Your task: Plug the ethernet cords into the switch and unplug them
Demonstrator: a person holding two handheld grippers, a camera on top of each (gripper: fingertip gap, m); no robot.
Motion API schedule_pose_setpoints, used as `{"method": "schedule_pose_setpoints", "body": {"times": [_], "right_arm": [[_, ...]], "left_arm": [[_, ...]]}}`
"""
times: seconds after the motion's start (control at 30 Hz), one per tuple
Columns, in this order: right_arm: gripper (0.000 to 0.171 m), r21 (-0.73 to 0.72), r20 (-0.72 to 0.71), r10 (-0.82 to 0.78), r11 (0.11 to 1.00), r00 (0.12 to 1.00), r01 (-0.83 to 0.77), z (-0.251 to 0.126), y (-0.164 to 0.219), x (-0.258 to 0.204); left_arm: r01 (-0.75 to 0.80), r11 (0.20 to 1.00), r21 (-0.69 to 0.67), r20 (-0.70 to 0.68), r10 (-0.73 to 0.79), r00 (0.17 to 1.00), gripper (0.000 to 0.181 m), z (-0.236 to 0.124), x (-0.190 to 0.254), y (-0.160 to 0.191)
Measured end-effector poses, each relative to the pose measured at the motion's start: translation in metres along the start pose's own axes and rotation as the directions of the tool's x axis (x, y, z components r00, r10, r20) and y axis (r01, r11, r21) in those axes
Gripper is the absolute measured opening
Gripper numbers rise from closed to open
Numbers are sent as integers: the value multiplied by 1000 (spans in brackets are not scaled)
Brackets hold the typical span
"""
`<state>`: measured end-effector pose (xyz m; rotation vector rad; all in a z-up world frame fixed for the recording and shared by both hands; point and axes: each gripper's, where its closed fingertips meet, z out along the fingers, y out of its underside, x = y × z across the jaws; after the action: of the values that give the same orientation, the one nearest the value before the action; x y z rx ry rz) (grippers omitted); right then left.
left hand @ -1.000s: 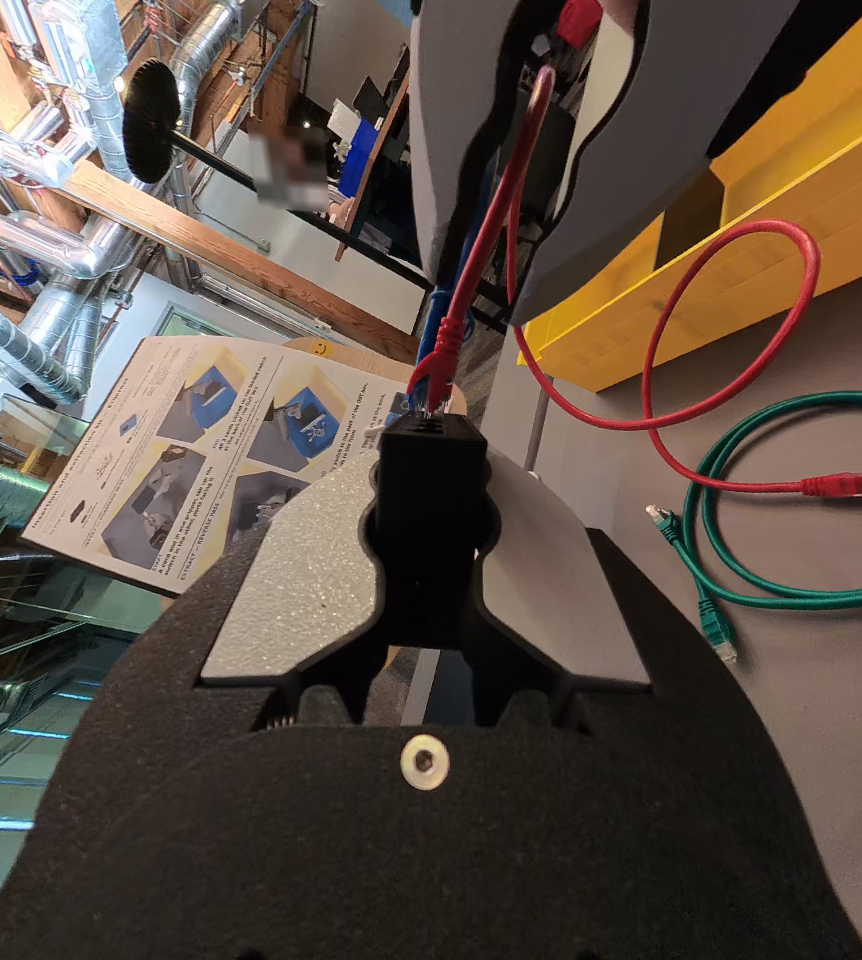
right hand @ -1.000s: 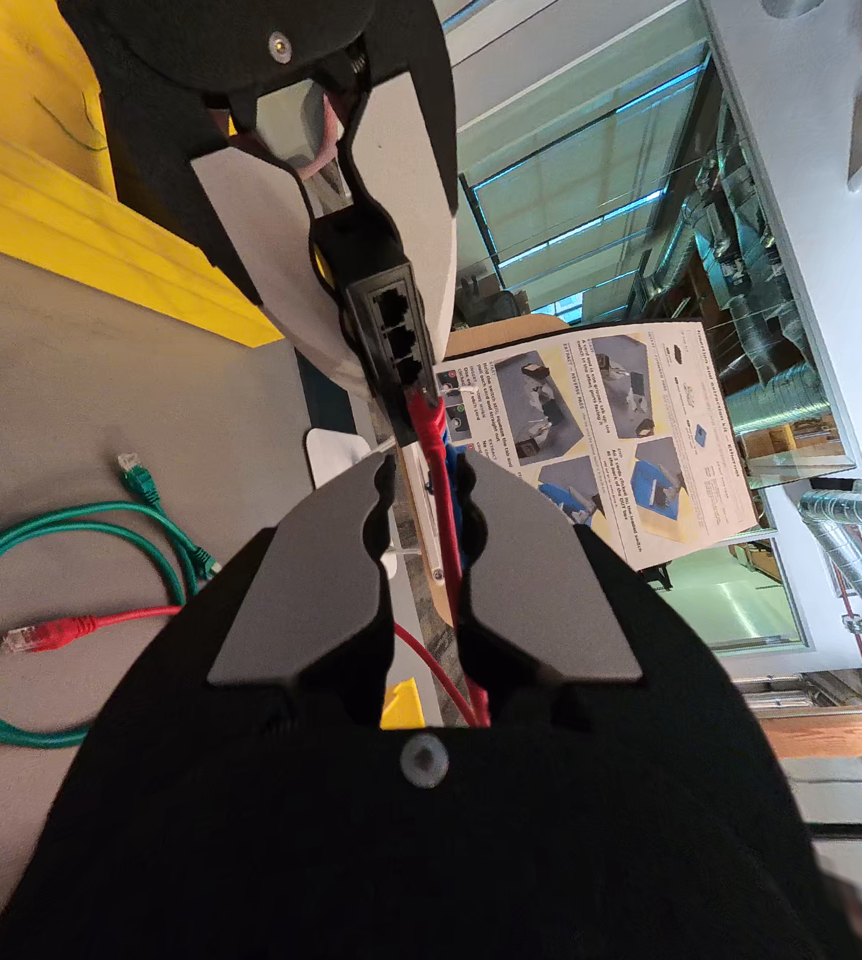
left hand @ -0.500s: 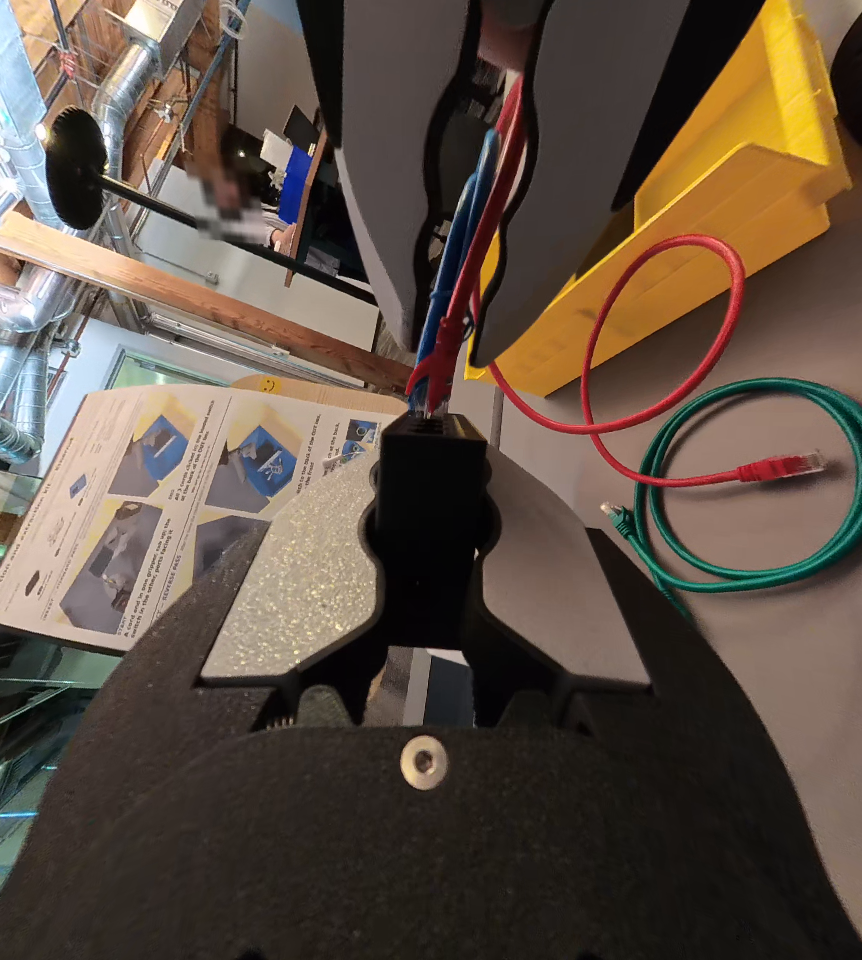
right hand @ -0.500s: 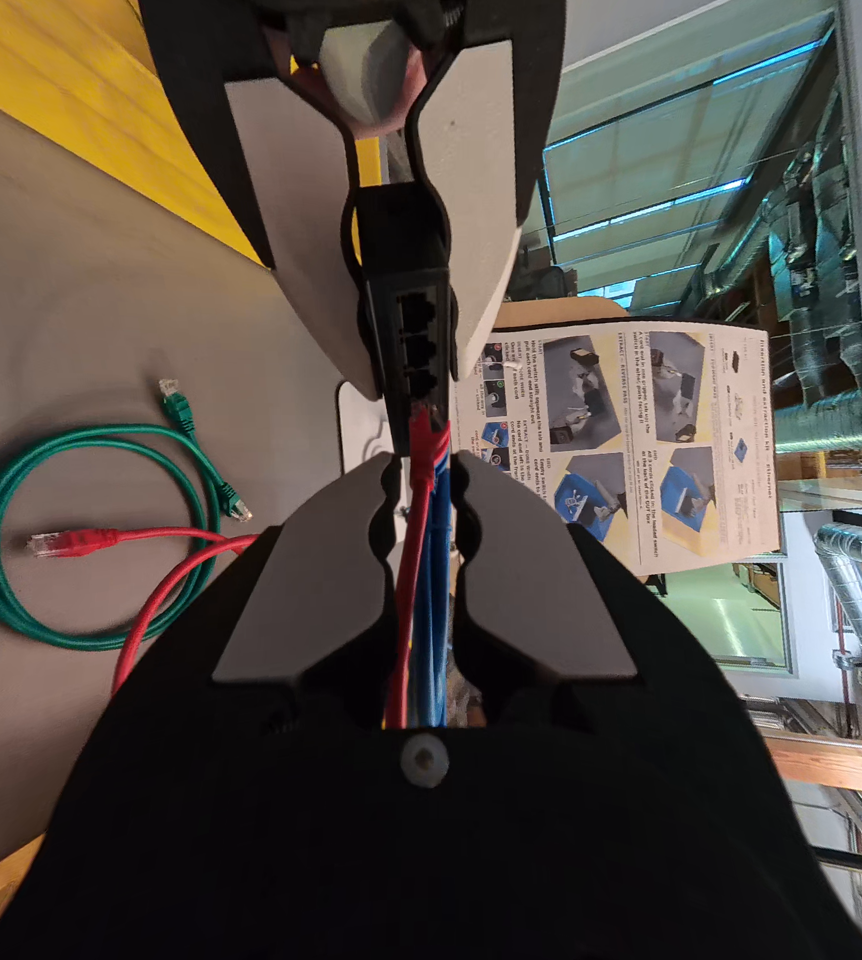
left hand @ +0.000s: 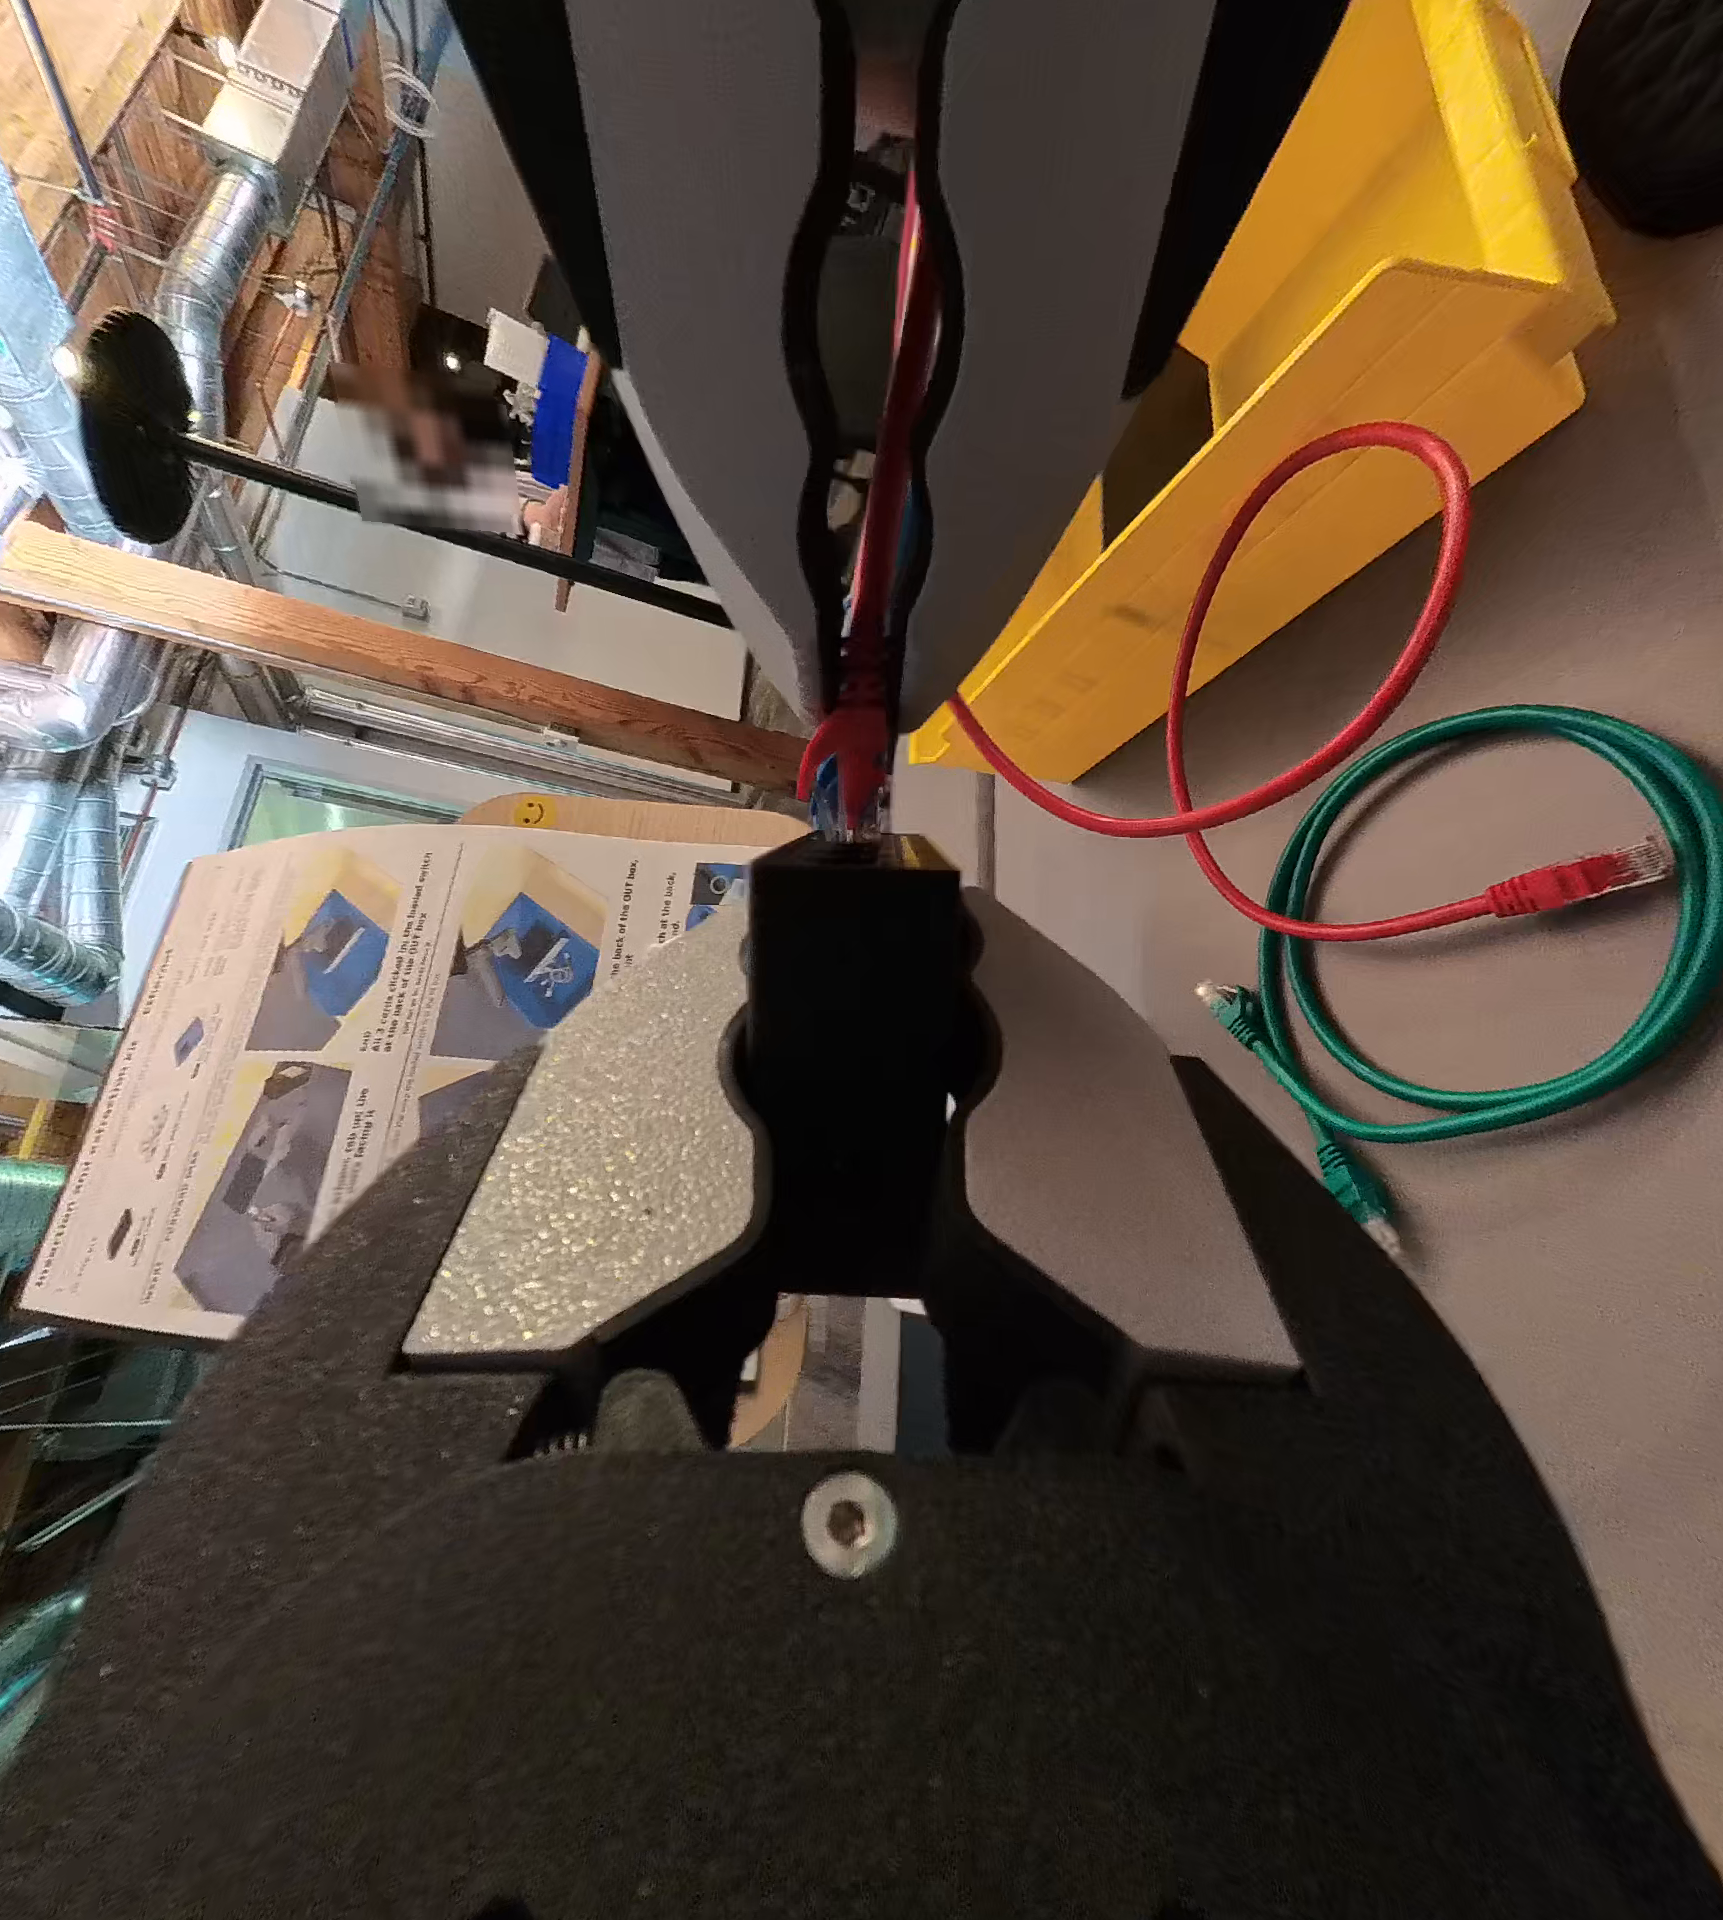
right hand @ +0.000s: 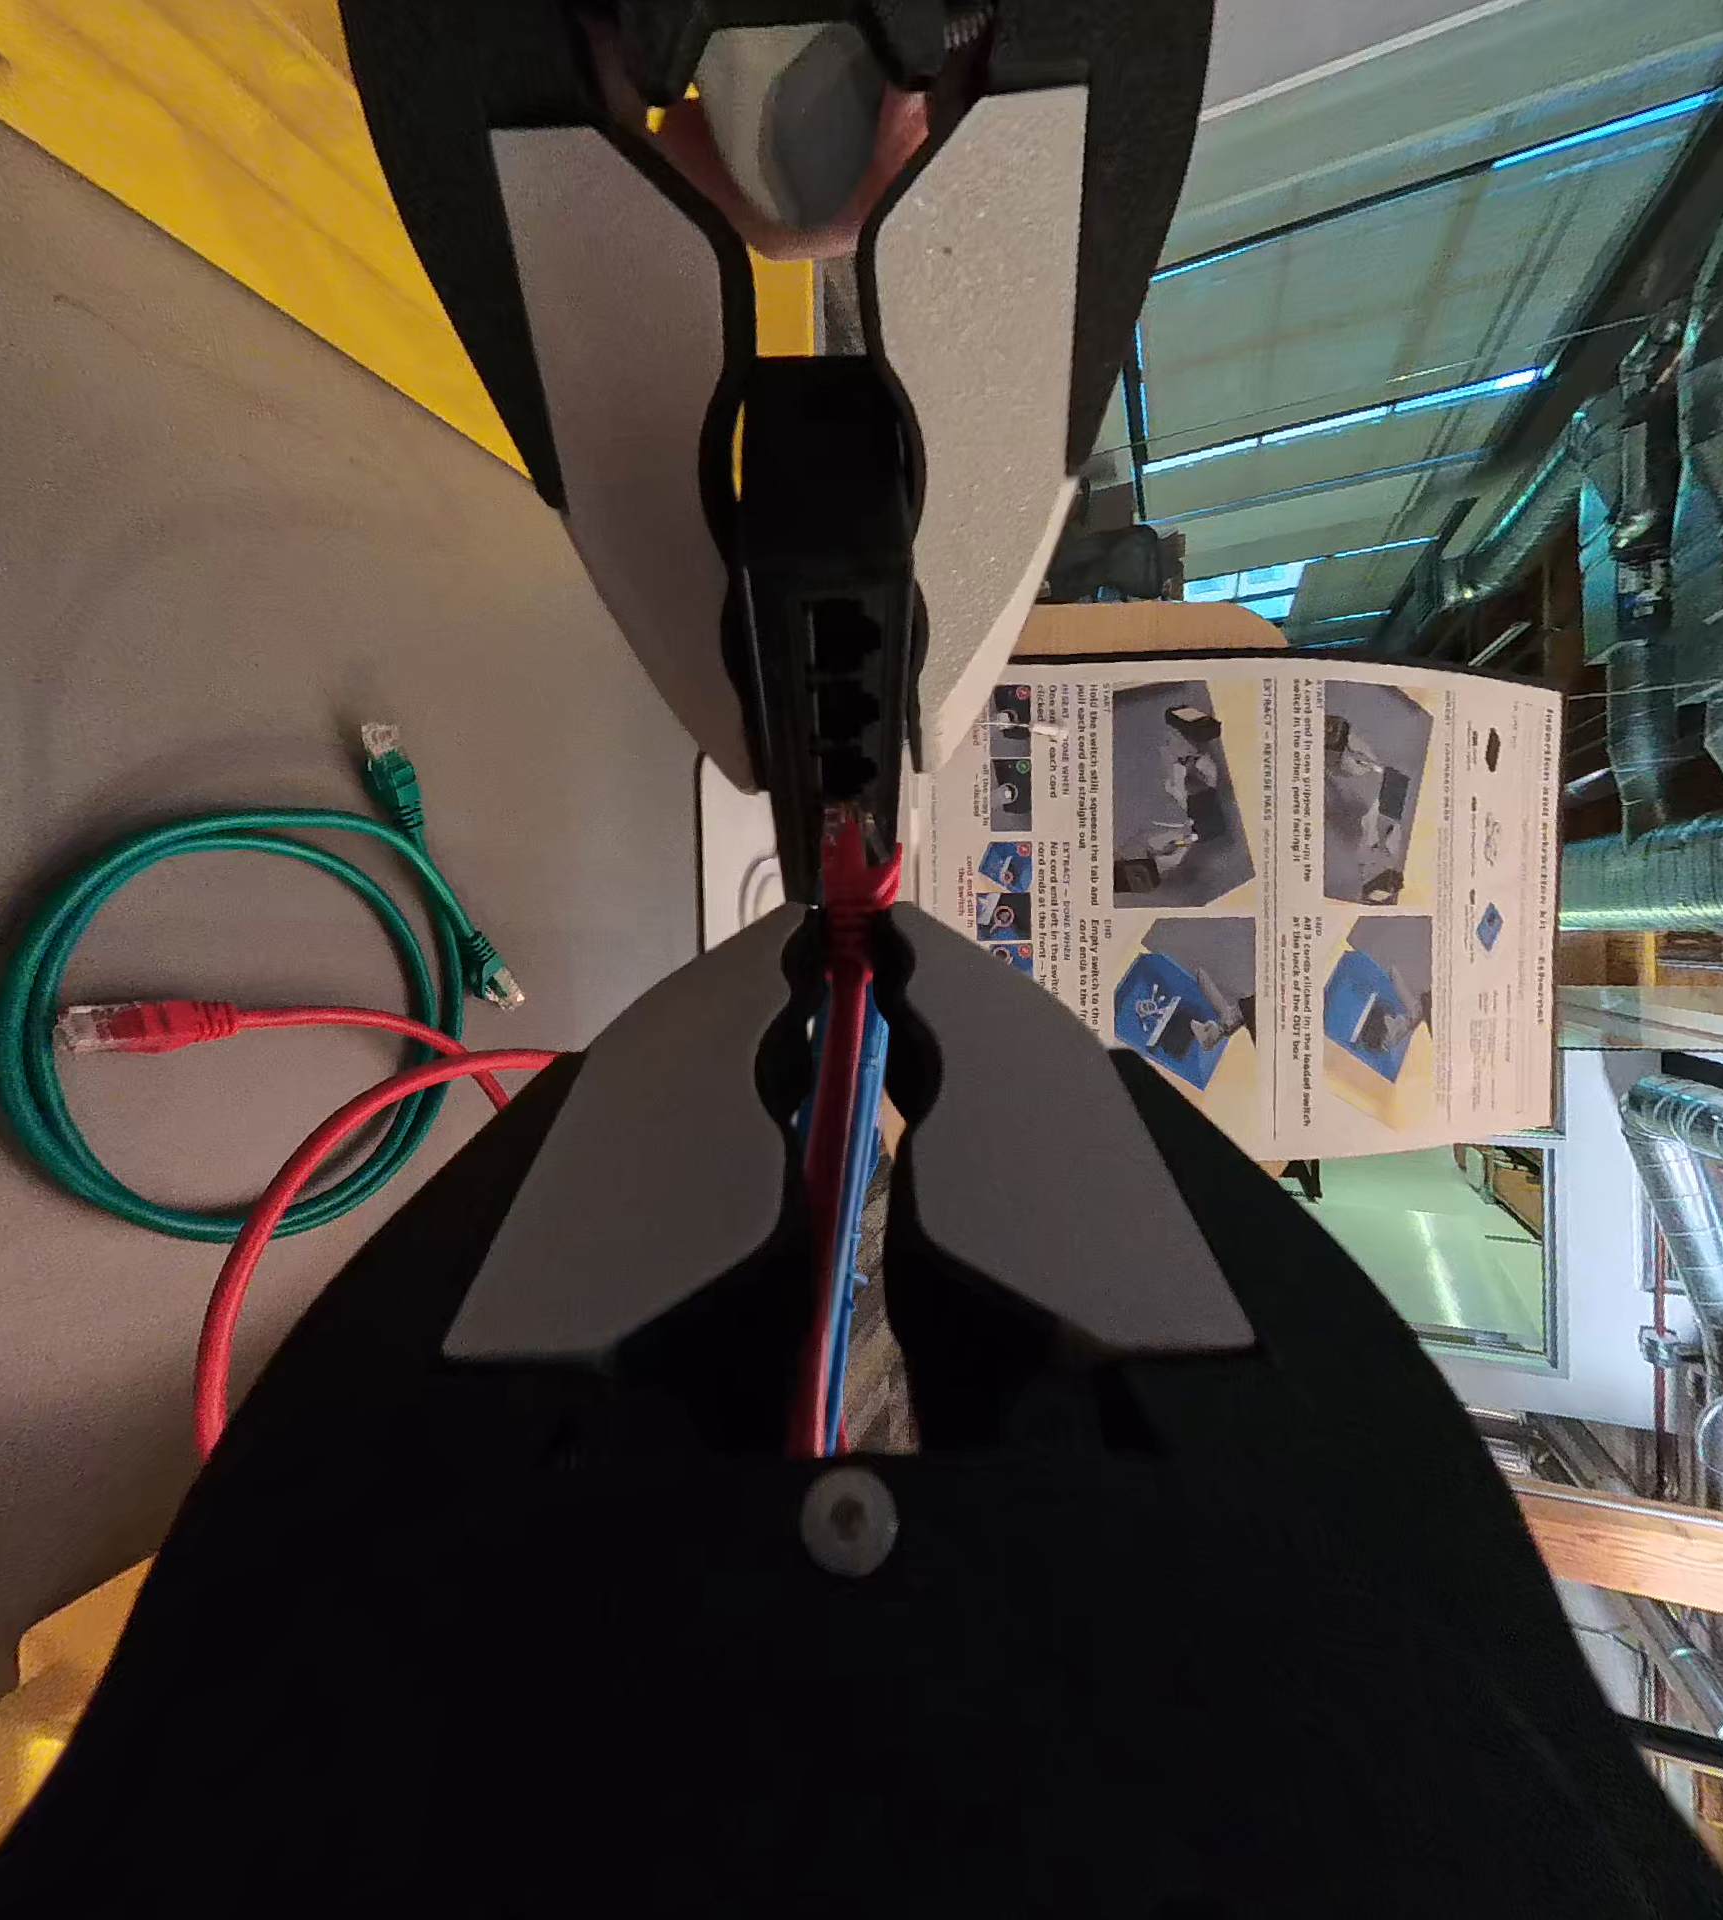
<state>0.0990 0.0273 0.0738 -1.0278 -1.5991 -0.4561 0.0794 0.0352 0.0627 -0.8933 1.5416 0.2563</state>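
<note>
A grey tabletop (left hand: 1615,1455) lies bare around the yellow plastic bins (left hand: 1335,436). A printed instruction sheet (right hand: 1252,894) stands past its edge. The coiled green cable (left hand: 1501,914) lies flat. The left gripper (left hand: 852,1039) clamps the small black switch (left hand: 852,1039) in mid-air; the right gripper (right hand: 846,935) pinches the red ethernet cord (right hand: 852,883) at a port, a blue cord (right hand: 862,1091) beside it.
</note>
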Motion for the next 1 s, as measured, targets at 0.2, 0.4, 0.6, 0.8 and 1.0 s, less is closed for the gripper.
{"method": "schedule_pose_setpoints", "body": {"times": [0.2, 0.4, 0.6, 0.8, 1.0], "right_arm": [[10, -35, -5, -9, 999, 1000, 9, 5, 2, -1], [9, -28, -8, -1, 1000, 1000, 1, 8, 2, -1], [10, -8, -39, 12, 1000, 999, -12, 10, 2, 5], [11, 4, -83, 46, 999, 995, -46, -1, 5, 18], [10, 11, -57, 54, 999, 997, -53, -2, 2, 15]], "left_arm": [[-10, 1000, -23, 7, 10, 1000, 29, 1, 0, 3], [-2, 1000, -13, 5, 2, 1000, 28, 1, 1, 2], [20, 1000, -9, 32, -20, 999, 29, 2, -5, 6], [74, 997, 28, 156, -77, 985, 41, -1, -25, 1], [72, 996, -43, 93, -68, 993, 30, 12, -11, 18]]}}
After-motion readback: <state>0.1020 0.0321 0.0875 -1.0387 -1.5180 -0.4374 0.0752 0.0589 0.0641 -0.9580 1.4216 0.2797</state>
